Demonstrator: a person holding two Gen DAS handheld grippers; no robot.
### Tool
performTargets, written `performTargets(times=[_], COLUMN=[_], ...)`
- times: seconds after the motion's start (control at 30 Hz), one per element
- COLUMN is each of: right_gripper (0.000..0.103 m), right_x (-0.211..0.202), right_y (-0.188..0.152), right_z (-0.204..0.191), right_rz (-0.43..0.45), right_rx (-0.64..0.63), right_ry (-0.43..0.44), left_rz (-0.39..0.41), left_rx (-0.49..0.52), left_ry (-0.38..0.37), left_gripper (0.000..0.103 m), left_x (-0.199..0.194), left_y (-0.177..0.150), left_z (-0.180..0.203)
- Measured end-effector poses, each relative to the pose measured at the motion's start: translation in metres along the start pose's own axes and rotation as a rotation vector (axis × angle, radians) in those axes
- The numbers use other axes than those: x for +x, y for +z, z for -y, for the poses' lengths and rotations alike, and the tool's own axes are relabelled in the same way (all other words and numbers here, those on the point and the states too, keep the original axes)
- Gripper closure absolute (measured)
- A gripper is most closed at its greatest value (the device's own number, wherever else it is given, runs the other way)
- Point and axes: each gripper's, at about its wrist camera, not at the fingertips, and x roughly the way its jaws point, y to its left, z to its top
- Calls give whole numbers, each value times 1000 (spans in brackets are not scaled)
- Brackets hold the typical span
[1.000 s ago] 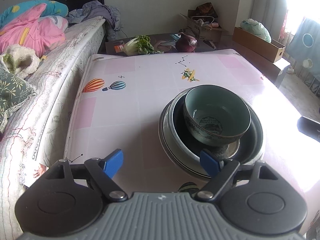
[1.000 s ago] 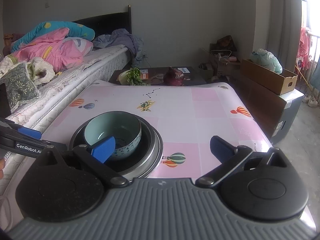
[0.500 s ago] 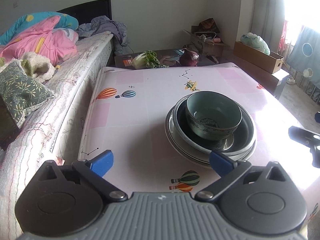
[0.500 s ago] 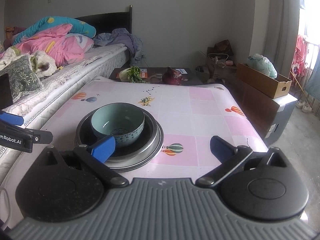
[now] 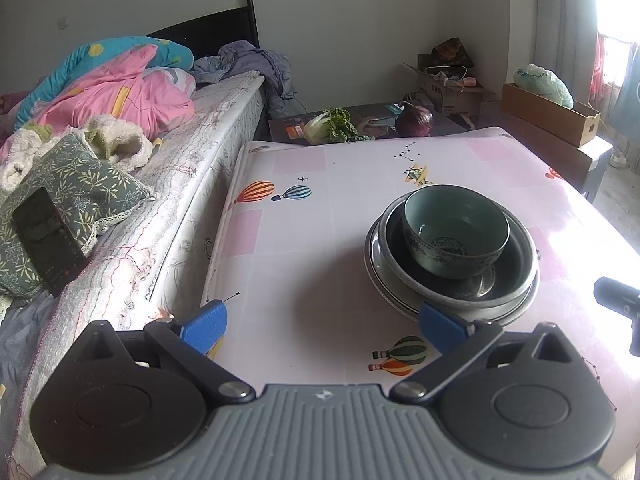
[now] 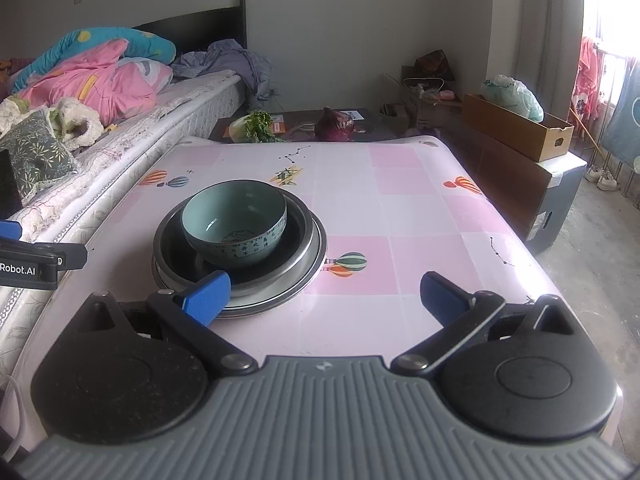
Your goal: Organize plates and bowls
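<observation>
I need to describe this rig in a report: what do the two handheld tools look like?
Both look alike. The left tool and right tool each have a ribbed grey body, two round black discs, black link arms with silver pivot pins, and blue fingertips. The left tool's side carries white "Robot.AI" lettering. No sleeves or hands show.

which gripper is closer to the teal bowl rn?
Roughly equal, right perhaps slightly. The right gripper has the teal bowl ahead to its left; the left gripper has it ahead to its right. Both open, empty.

Each hand-held gripper [image 5: 322,326] [image 6: 324,294] has blue pads, black arms, silver screws and ribbed grey housing.
</observation>
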Motion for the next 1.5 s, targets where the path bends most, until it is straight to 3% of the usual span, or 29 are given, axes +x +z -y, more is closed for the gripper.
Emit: performTargets(times=[0.17,0.53,0.87,1.5], right_gripper=[1,1,1,1], right_x=[3,14,24,28], right_y=[1,11,12,14], right_z=[-10,-14,-28,-39], right_rz=[-10,-67,-129,-158], right_rx=[-34,21,9,25], right_ry=[-36,13,-27,-34], left_rz=[-49,-61,-137,-157], left_rx=[-50,-57,-100,-103], left_ry=[-43,-32,-44,-43], left_gripper=[0,0,0,0], left_x=[2,6,16,20], left_y=[-1,-2,-3,-6], left_z=[-6,-8,-12,-12])
